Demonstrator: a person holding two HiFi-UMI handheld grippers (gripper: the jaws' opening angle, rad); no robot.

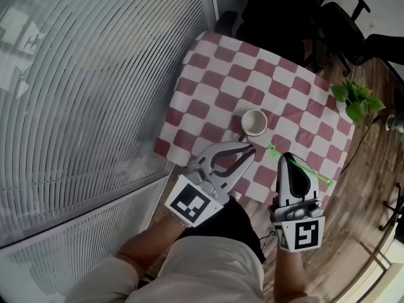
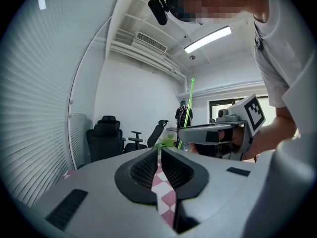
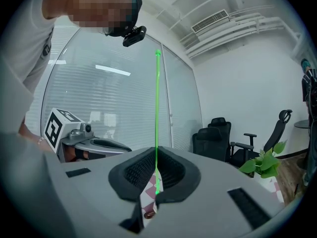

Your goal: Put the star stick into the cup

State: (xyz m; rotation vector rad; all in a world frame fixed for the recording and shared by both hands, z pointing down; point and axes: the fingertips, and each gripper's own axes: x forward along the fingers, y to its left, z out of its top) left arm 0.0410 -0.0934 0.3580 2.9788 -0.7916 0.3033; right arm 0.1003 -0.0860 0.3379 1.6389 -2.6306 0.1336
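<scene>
Left claw point(image 2: 159, 151) bottom centre, jaws together, empty; checkered surface point(image 2: 167, 200) thru gap. Right claw point(image 2: 182, 133) mid-right w/ star stick point(image 2: 188, 105) upright.

matt checked tablecloth point(image 1: 208, 74), glossy white cup point(image 1: 254, 123), translucent green plastic star stick point(image 1: 319, 176)

One cup point(image 1: 255, 123), one green star stick point(image 1: 314, 173), one checked table point(image 1: 214, 81), one plant point(image 1: 353, 97); two tools, left tool point(image 1: 248, 151), right tool point(image 1: 288, 158)

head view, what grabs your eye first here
The bright green star stick, clamped in the right tongs, stands out most. Next comes the white cup, near the middle of the red-and-white checked tablecloth.
</scene>
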